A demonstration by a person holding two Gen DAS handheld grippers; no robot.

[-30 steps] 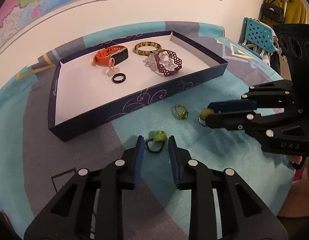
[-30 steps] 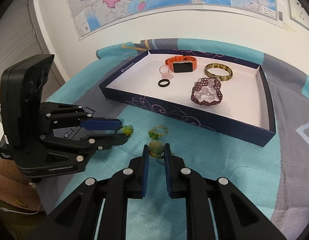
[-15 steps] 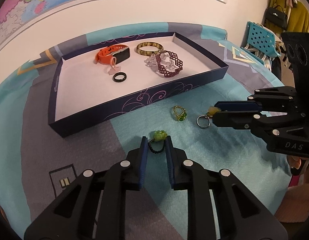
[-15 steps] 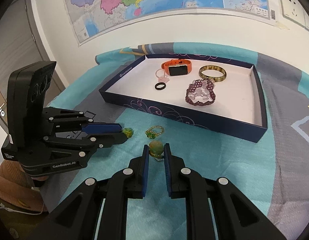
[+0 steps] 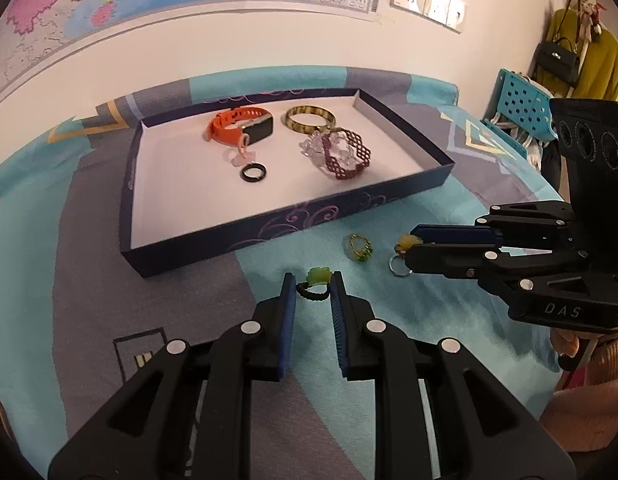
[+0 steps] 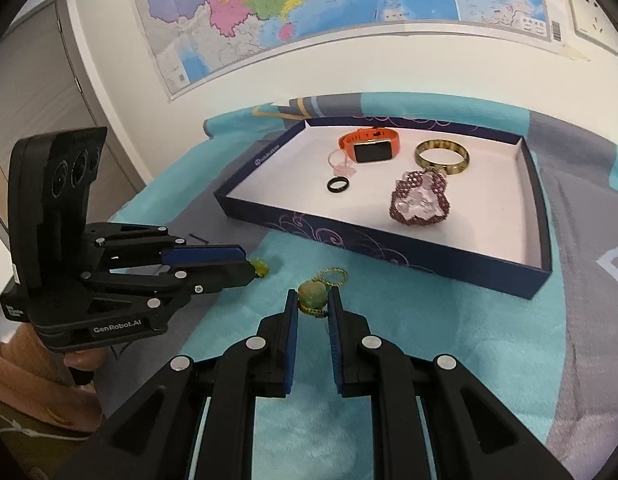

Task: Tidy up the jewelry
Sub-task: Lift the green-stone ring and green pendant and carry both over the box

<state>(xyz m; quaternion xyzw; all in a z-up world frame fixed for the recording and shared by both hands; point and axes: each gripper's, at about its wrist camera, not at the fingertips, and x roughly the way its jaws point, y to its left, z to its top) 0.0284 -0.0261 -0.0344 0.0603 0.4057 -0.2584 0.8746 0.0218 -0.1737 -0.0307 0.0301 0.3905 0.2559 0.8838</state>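
Observation:
My left gripper (image 5: pixel 312 291) is shut on a ring with a green flower bead and a black beaded band (image 5: pixel 319 276); in the right wrist view that gripper (image 6: pixel 248 263) shows the bead (image 6: pixel 261 267) at its tips. Beside it, my right gripper (image 6: pixel 312 307) is shut on a ring with a rounded green stone (image 6: pixel 313 294), seen side-on in the left wrist view (image 5: pixel 412 246). A gold ring with green stones (image 5: pixel 359 246) lies on the cloth between them. Behind stands the dark blue tray (image 5: pixel 269 232) holding an orange watch (image 5: pixel 239 126), an amber bangle (image 5: pixel 309 118), a purple beaded bracelet (image 5: pixel 345 154) and a black ring (image 5: pixel 253 172).
A teal and grey cloth (image 5: pixel 89 280) covers the table. A wall with a map runs close behind the tray. A blue perforated chair (image 5: pixel 517 104) and hanging clothes stand at the far right. A person's hand and sleeve (image 6: pixel 37 376) hold the left gripper.
The left jaws have narrowed onto the flower ring's band. The right gripper has kept its hold on the green stone ring. Both hands stayed nearly in place.

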